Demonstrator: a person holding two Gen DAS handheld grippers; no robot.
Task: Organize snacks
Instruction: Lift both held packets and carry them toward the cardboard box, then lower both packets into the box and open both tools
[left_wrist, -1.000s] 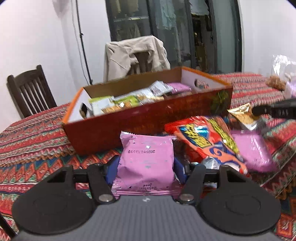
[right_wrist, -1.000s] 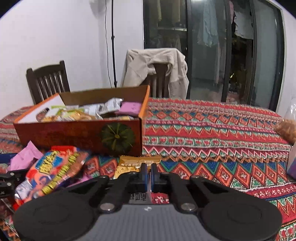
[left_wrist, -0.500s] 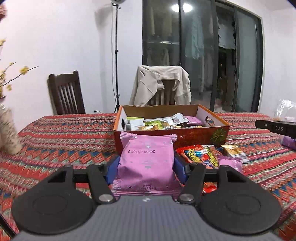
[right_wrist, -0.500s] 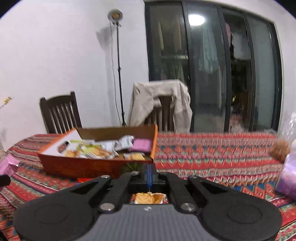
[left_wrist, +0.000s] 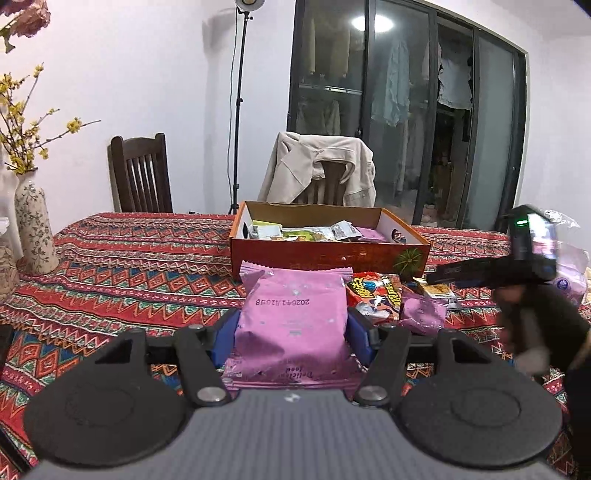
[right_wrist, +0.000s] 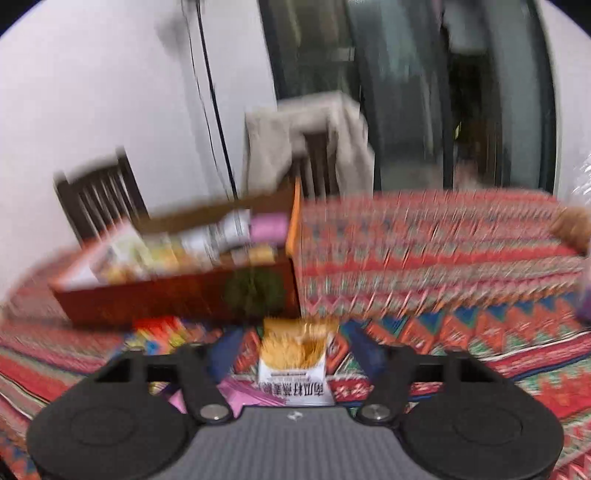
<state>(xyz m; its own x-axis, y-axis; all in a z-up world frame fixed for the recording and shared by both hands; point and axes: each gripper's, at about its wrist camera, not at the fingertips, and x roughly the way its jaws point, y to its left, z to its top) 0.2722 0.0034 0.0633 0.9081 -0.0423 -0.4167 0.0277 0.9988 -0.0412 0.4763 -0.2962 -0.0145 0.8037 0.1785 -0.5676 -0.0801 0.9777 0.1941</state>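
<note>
We hold a pink snack packet (left_wrist: 291, 325) pinched between the blue pads of the left tool (left_wrist: 291, 332), raised above the tabletop (left_wrist: 129, 266) just as it was half a second ago, though the view now sits a little farther back from the orange snack box (left_wrist: 325, 254). The larger change is on the right: the right tool (right_wrist: 293, 354), pressed together half a second ago, now stands spread, with a yellow-and-white snack packet (right_wrist: 293, 365) lying between its fingers, apart from both; that view is smeared by motion. In front of the box we count three loose packets on the patterned cloth in the left view: one red-and-blue bag (left_wrist: 373, 295), one small pink packet (left_wrist: 423, 314) and the yellow one (left_wrist: 437, 291). The box itself holds a jumble of wrappers too crowded to count. Two chairs stand behind the tabletop, one bare (left_wrist: 140, 173) and one draped with a beige jacket (left_wrist: 317, 166). The right tool reaches in low from the right edge of the left view, its handle gripped by a blurred hand (left_wrist: 535, 325).
</note>
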